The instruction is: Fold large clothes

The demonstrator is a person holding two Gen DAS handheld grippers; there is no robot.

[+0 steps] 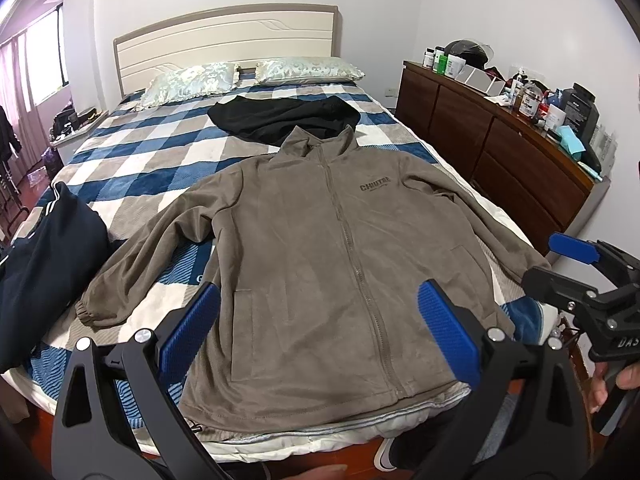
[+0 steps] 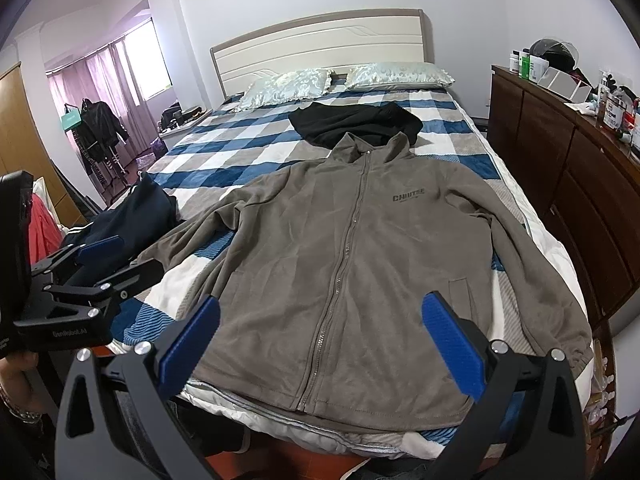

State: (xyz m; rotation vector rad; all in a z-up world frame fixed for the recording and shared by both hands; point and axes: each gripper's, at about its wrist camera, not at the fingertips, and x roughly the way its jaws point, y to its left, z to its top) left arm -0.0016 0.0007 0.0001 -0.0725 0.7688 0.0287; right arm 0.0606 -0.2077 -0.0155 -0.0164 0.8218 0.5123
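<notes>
Jacket laid out flat, no fold made yet — you are at the very start.

The brown zip jacket (image 1: 320,248) lies face up on the checked bed (image 1: 160,136), zipped, collar toward the far pillows, hem at the near edge, both sleeves spread out to left and right; every fold is still ahead of you. A black garment (image 1: 280,118) sits just beyond the collar and a navy garment (image 1: 44,256) lies at the near left, neither folded as far as I can see. Your left gripper (image 1: 316,320) hovers over the hem, jaws wide open and empty. Your right gripper (image 2: 320,328) hangs beside it in the same pose, jaws spread, holding nothing, clear of the cloth.
</notes>
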